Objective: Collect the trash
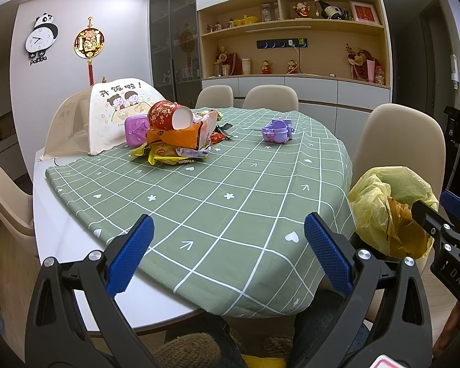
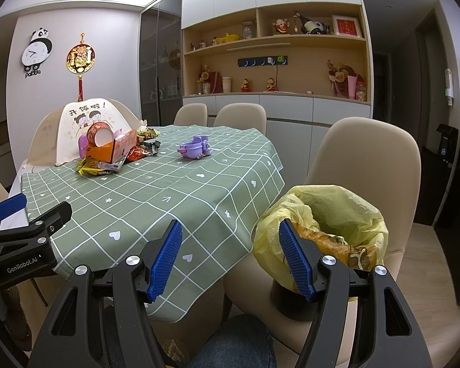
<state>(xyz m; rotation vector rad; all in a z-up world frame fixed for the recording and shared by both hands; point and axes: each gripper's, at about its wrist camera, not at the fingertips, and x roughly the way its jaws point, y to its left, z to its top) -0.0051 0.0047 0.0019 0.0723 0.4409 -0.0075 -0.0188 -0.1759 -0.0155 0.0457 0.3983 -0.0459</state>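
Observation:
A pile of trash [image 1: 178,141] lies at the far left of the green checked tablecloth [image 1: 230,202]: a red paper cup [image 1: 165,115] on its side, an orange carton [image 1: 181,136] and crumpled snack wrappers [image 1: 168,156]. The same pile shows in the right wrist view [image 2: 110,153]. A bin lined with a yellow bag [image 2: 331,230] stands on the chair at the right, with trash inside; it also shows in the left wrist view [image 1: 389,211]. My left gripper [image 1: 228,254] is open and empty over the table's near edge. My right gripper [image 2: 230,260] is open and empty beside the bin.
A mesh food cover [image 1: 104,116] stands behind the pile. A purple box [image 1: 135,130] sits by it and a purple toy [image 1: 277,130] sits mid-table. Beige chairs [image 1: 404,141] surround the table. Shelves and cabinets [image 1: 291,46] line the far wall.

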